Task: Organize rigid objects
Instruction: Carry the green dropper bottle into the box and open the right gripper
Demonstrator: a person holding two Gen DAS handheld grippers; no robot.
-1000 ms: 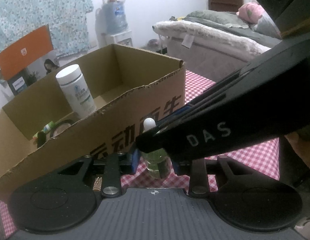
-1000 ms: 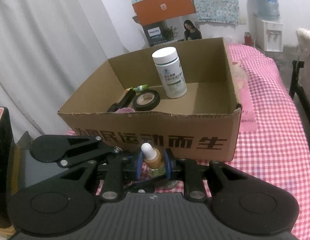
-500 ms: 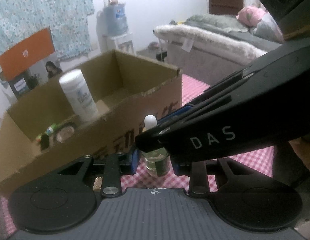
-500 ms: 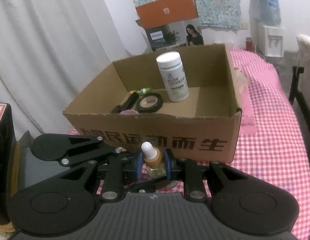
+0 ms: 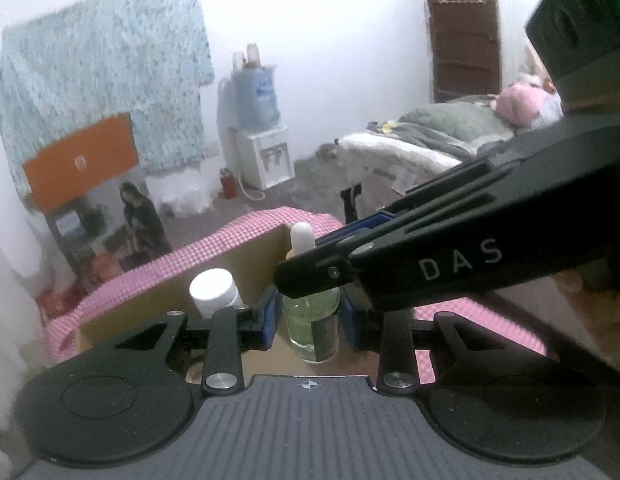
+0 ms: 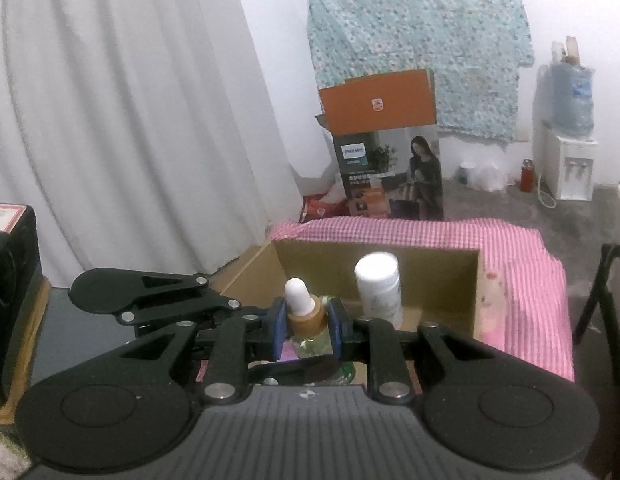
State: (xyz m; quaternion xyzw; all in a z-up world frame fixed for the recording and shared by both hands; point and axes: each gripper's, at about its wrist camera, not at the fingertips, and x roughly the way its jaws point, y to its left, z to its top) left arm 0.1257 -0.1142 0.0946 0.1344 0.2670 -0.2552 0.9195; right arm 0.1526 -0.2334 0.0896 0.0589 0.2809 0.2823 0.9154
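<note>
Both grippers are shut on one clear dropper bottle (image 5: 310,320) with pale green liquid, a tan collar and a white bulb (image 6: 297,295). My left gripper (image 5: 309,320) clamps its body. My right gripper (image 6: 305,330) clamps it at the collar, and its arm crosses the left wrist view (image 5: 450,256). The bottle hangs upright over the open cardboard box (image 6: 438,272). A white pill bottle (image 6: 378,286) stands inside the box just right of the dropper; it also shows in the left wrist view (image 5: 211,290).
The box sits on a table with a pink checked cloth (image 6: 522,280). A printed carton with an orange flap (image 6: 390,160) stands behind the table. A water dispenser (image 6: 568,136) is at the far wall, a bed (image 5: 442,136) at the right, a white curtain (image 6: 129,120) at the left.
Both grippers have risen with the dropper bottle from in front of the box's near wall to above its opening. The box now sits low in both views.
</note>
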